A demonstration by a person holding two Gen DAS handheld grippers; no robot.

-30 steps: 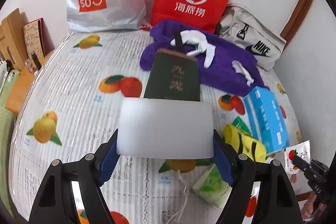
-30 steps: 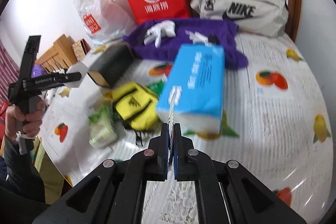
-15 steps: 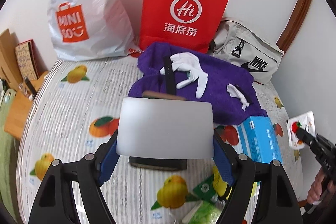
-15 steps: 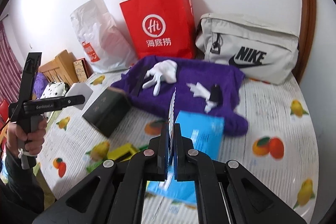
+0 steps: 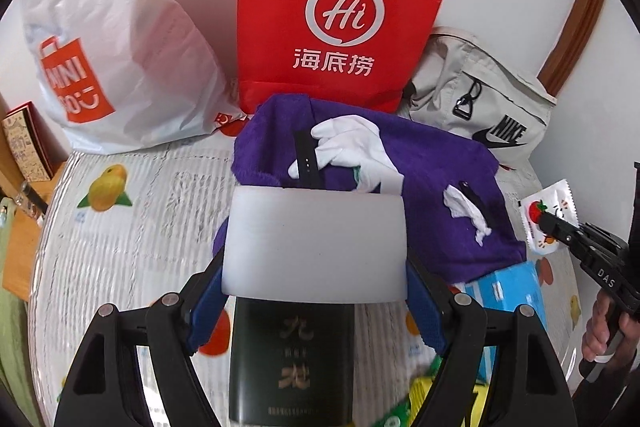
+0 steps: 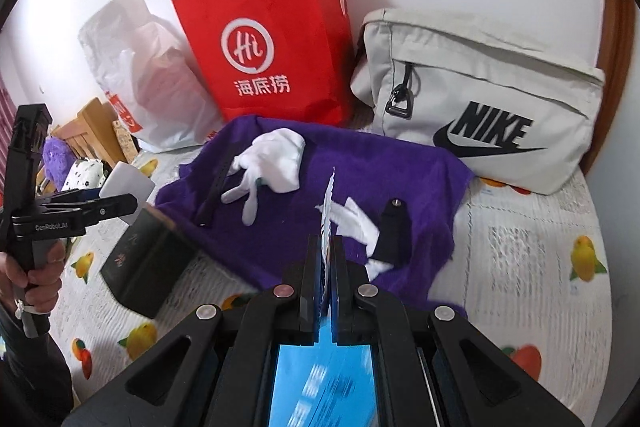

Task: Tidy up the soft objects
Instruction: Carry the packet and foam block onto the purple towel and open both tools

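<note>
The left gripper point(image 5: 316, 291) has its blue-padded jaws spread fairly wide and clamped on the two sides of a pale white block point(image 5: 315, 245), held above the table. Directly below it, toward 6 o'clock in the left wrist view, a dark green box point(image 5: 291, 359) lies on the fruit-print tablecloth point(image 5: 132, 235).

The right gripper point(image 6: 327, 263) has its jaws nearly together, pinching a thin strawberry-print sachet point(image 5: 546, 223) edge-on, also in the air.

Beyond both, at 12 o'clock, a purple towel point(image 6: 400, 171) lies crumpled with a white glove point(image 6: 272, 163), a black strap point(image 6: 214, 191), scraps of white tissue point(image 6: 352, 219) and a small black clip point(image 6: 394, 231) on top. At the right gripper's 6 o'clock is a blue tissue pack point(image 6: 324, 387). Against the wall stand a red paper bag point(image 6: 276, 55), a white plastic bag point(image 5: 108, 39) at 10 o'clock and a grey Nike pouch point(image 6: 480, 111) at 2 o'clock.

The sorting looks to be at an early stage: two items are lifted, neither is yet put anywhere, and the towel, glove and tissue pack remain loose on the table.
</note>
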